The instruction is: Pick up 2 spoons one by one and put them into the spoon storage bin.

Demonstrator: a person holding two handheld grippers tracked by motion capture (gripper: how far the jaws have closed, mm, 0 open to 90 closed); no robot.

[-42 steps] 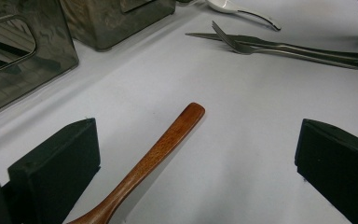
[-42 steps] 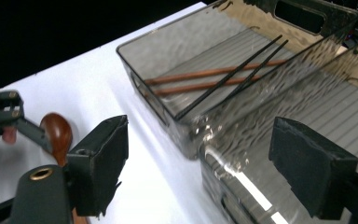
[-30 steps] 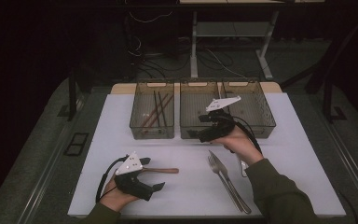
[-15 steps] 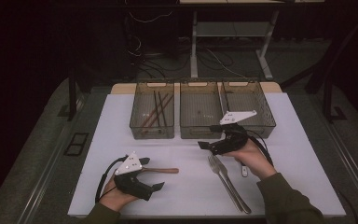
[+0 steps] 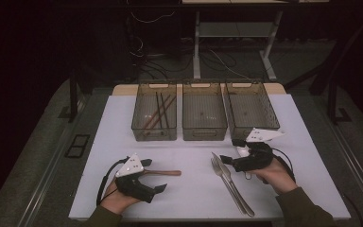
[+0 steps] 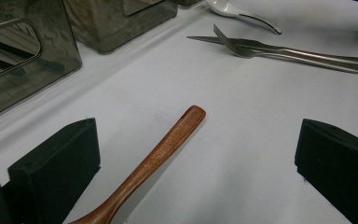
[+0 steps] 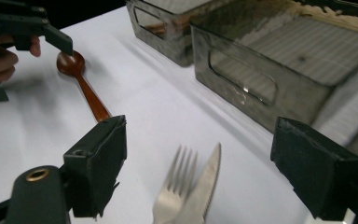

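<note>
Your right tool [image 5: 224, 160] hovers with jaws spread and nothing between them, just above the tips of the fork [image 7: 177, 186] and knife [image 7: 205, 182], which lie side by side on the white worktop [image 5: 194, 189]. Your left tool [image 5: 163, 182] sits low with jaws spread, the wooden spoon [image 6: 154, 158] lying unpinched between them. A white spoon [image 6: 228, 7] rests beside the three bins [image 5: 203, 132], the left one holding chopsticks [image 5: 158, 113].
</note>
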